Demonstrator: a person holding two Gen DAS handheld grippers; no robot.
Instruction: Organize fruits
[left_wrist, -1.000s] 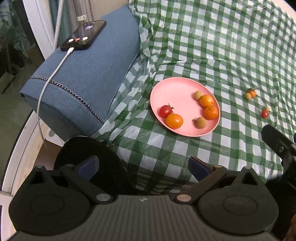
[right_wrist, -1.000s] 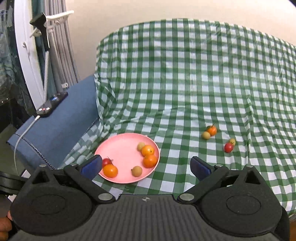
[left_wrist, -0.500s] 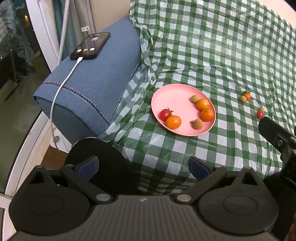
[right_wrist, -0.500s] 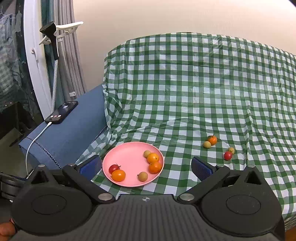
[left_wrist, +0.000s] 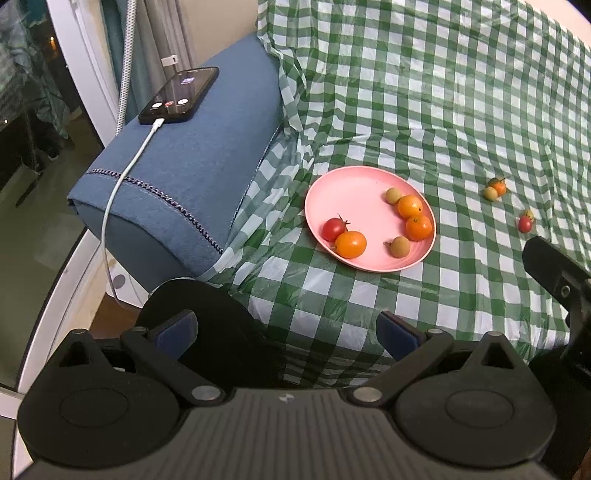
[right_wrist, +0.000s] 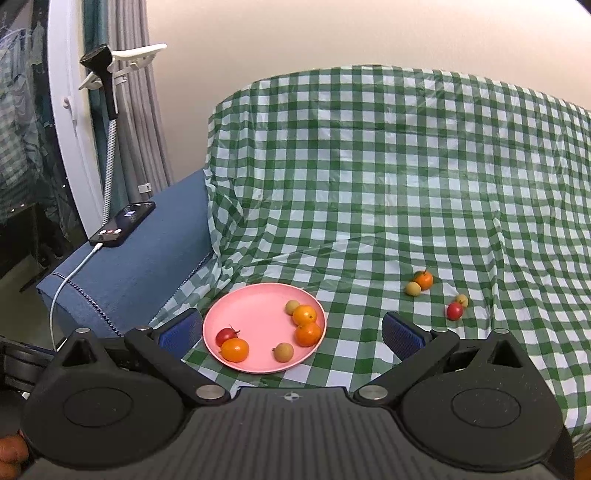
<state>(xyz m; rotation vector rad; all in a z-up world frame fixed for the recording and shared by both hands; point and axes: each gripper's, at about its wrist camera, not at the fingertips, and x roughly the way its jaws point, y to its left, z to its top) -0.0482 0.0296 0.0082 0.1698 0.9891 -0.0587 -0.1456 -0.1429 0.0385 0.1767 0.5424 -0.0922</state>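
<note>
Only in right wrist view: white clip-on phone holder (right_wrist: 122, 62). On round pink plastic plate (right_wrist: 255, 310): six small fruits. Both grippers' fingers wide apart, holding nothing.

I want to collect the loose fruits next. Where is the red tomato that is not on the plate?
In the right wrist view, the loose red tomato lies on the checked cloth, right of the pink plate, touching a small yellow fruit.

No text could be read; the lit screen of the black smartphone (left_wrist: 179, 95) on the blue cushion (left_wrist: 195, 158) showed only blurred marks.
</note>
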